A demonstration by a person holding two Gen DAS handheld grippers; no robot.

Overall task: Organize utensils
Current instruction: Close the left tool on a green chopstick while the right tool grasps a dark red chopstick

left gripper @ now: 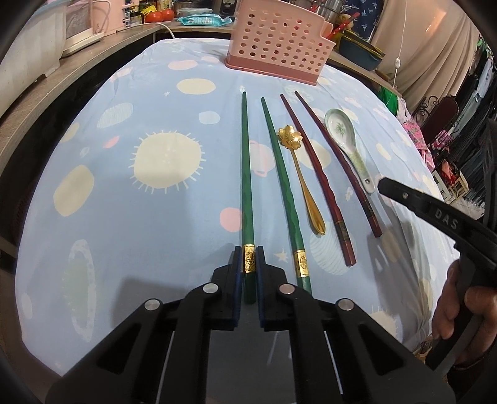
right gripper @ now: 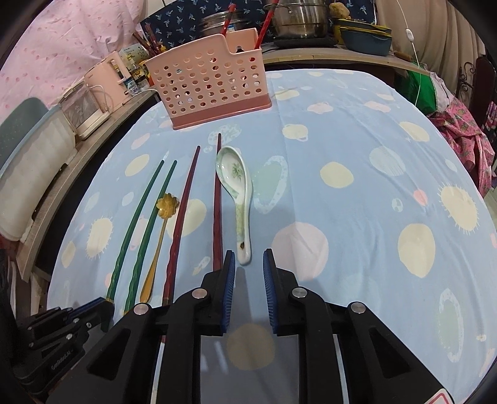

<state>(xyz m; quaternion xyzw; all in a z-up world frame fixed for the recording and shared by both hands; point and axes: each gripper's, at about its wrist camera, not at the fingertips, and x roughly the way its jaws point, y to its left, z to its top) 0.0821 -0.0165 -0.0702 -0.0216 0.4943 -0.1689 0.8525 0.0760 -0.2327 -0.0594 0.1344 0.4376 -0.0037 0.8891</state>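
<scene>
While the utensils lie in a row on the blue spotted cloth (left gripper: 155, 217), the scene reads:
Left gripper (left gripper: 249, 264): clamped on the gold-banded end of the left green chopstick (left gripper: 245, 174)
Right gripper (right gripper: 247, 264): jaws apart, nothing between them; white spoon (right gripper: 237, 186) handle at 12 o'clock, just ahead
Row, left to right: second green chopstick (left gripper: 279, 180), gold spoon (left gripper: 303, 180), two red chopsticks (left gripper: 313, 161)
Pink holder (left gripper: 276, 43): 12 o'clock, far edge, upright
Clutter: pots (right gripper: 298, 18), kettle (right gripper: 102, 84) behind

A matt printed cloth (left gripper: 155, 217) covers the table under a shiny gold metal spoon (left gripper: 303, 183), a glossy ceramic spoon (left gripper: 344, 136) and a perforated plastic basket (left gripper: 279, 40).
</scene>
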